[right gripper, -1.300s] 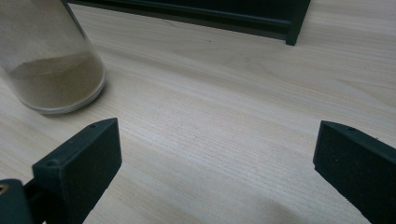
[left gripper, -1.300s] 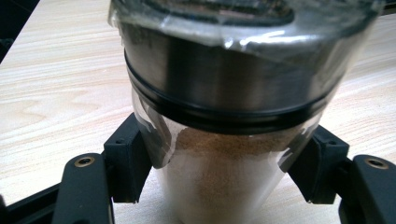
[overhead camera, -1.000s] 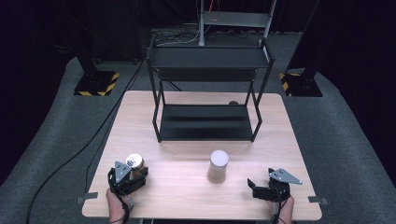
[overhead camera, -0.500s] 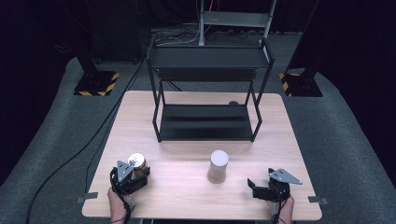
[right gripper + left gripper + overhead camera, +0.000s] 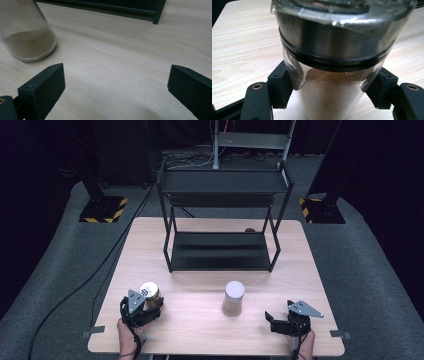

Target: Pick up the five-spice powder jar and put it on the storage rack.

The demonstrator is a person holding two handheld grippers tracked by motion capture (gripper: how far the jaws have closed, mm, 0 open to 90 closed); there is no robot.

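Observation:
A glass jar (image 5: pixel 149 292) with a steel lid, clear plastic wrap and tan powder inside stands at the table's front left. My left gripper (image 5: pixel 142 306) is shut on it; in the left gripper view both black pads (image 5: pixel 280 87) press the sides of the jar (image 5: pixel 329 75) just under the lid. A second jar (image 5: pixel 233 298) with a pale lid stands upright at front centre. My right gripper (image 5: pixel 280 324) rests open at the front right with bare wood between its jaws. In the right gripper view, that jar (image 5: pixel 26 32) is ahead to the left.
A black two-level metal rack (image 5: pixel 220 250) stands at the back middle of the wooden table (image 5: pixel 200 335), with a small dark object (image 5: pixel 249 230) behind its lower shelf. Black cables run over the grey floor at left. Hazard-striped stand bases flank the table's far end.
The left gripper has edged slightly forward around the steel-lidded jar. The right gripper and the pale-lidded jar have not moved.

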